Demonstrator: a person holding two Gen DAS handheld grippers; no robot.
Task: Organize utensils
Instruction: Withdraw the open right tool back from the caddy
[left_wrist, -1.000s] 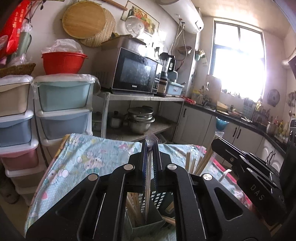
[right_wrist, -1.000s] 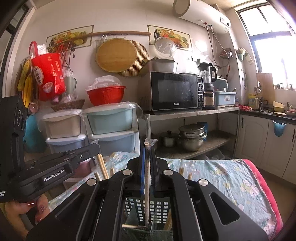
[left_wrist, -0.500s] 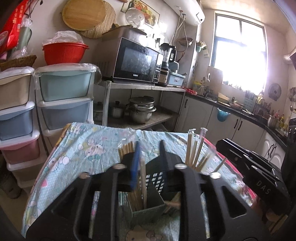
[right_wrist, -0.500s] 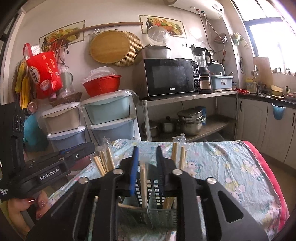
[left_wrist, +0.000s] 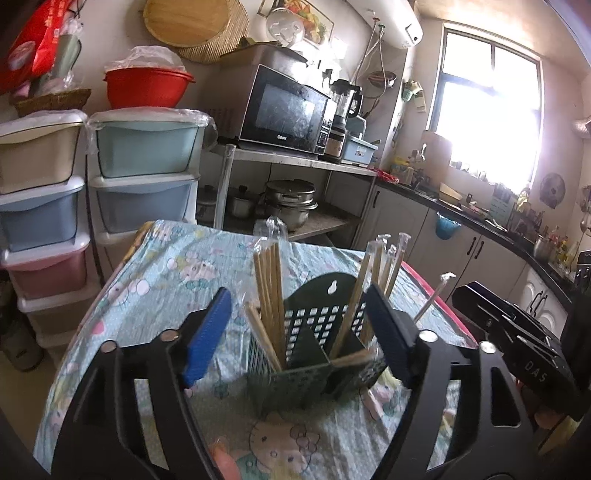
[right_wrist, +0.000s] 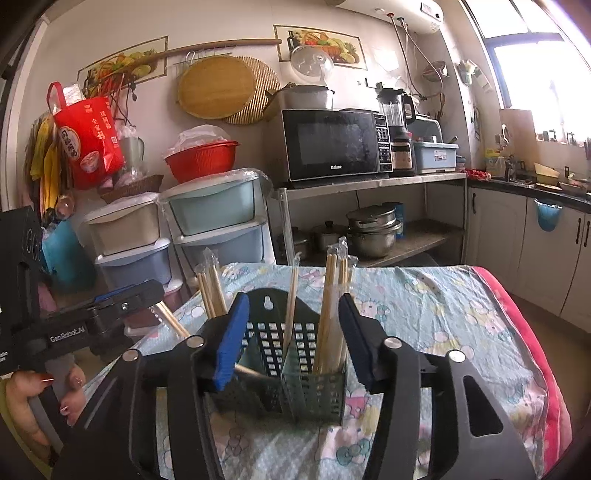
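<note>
A dark green perforated utensil caddy (left_wrist: 314, 354) stands on the table with the cartoon-print cloth (left_wrist: 166, 266). It also shows in the right wrist view (right_wrist: 295, 373). Plastic-wrapped wooden chopsticks (left_wrist: 271, 291) stand upright in its compartments, and more chopsticks (right_wrist: 332, 306) show in the right view. My left gripper (left_wrist: 295, 332) is open and empty, its blue pads either side of the caddy, just short of it. My right gripper (right_wrist: 291, 336) is open and empty, framing the caddy the same way. The left gripper's body (right_wrist: 88, 325) shows at the left of the right wrist view.
Stacked plastic drawers (left_wrist: 140, 177) stand beyond the table's far left. A metal shelf with a microwave (right_wrist: 332, 144) and pots (right_wrist: 369, 229) is behind the table. Kitchen counter and cabinets (left_wrist: 480, 236) run along the right. A wrapped utensil (left_wrist: 373, 400) lies on the cloth by the caddy.
Both grippers were shut on a wrapped chopstick pair a second ago. Both have opened and let the chopsticks drop into the caddy, and both have pulled back slightly.
</note>
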